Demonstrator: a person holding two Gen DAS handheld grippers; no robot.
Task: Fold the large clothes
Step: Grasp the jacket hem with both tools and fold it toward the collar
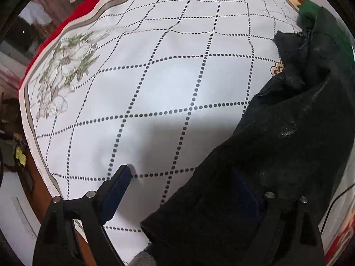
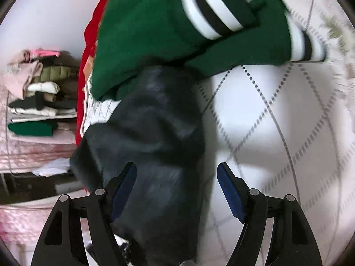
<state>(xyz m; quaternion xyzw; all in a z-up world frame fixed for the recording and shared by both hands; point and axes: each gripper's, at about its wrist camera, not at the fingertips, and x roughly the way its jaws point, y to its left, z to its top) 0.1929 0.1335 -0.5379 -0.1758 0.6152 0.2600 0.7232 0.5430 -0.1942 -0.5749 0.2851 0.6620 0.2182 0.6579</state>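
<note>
A black, leather-like garment (image 1: 288, 133) lies crumpled on the right side of the white cloth with dotted diamonds (image 1: 155, 77). My left gripper (image 1: 180, 170) points down at the cloth with its jaws wide. The left finger (image 1: 119, 179) touches the cloth, and the right finger is covered by the garment's hem. In the right wrist view the same black garment (image 2: 150, 122) lies between the spread fingers of my right gripper (image 2: 176, 168), and neither pad presses on it. A green jacket with white and black stripes (image 2: 166, 22) lies beyond it.
The green jacket (image 1: 310, 8) shows at the far right edge of the left wrist view. A red blanket (image 1: 73, 11) hangs under the cloth's border. A stack of folded clothes (image 2: 40, 102) rests on a pink quilt (image 2: 33, 150) to the left. The dotted cloth (image 2: 277, 122) is bare on the right.
</note>
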